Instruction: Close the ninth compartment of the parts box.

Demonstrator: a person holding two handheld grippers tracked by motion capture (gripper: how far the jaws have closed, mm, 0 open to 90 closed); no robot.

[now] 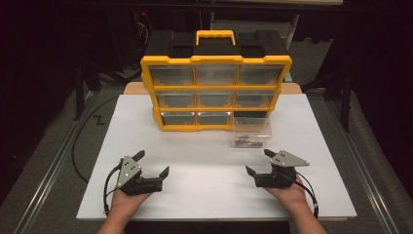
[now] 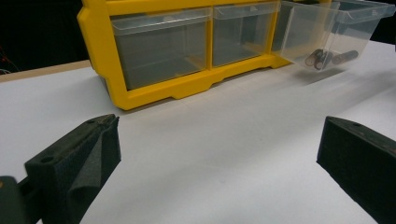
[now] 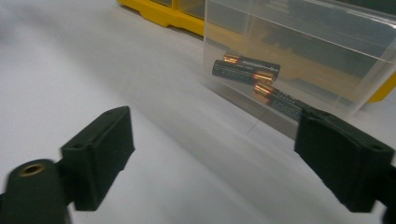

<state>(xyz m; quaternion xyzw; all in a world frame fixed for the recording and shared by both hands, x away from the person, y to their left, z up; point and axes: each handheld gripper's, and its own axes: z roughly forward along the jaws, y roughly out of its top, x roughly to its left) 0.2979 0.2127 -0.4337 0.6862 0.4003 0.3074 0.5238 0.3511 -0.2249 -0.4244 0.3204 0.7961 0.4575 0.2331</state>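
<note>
R gripper (image 3: 212, 154) open, drawer (image 3: 299, 56) w/ batteries (image 3: 245, 70) just ahead

i count one yellow organizer (image 1: 215, 92) ahead of both jaw pairs, nine drawer slots, one clear drawer (image 3: 299, 51) pulled out just beyond my right jaws, three batteries (image 3: 252, 74) inside, two grippers.

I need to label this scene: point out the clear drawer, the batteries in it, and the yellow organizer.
clear drawer (image 1: 253, 127): high view, on its front wall.
batteries (image 3: 245, 72): right gripper view, on the middle battery's dark body.
yellow organizer (image 1: 216, 59): high view, on the top yellow frame bar.
</note>
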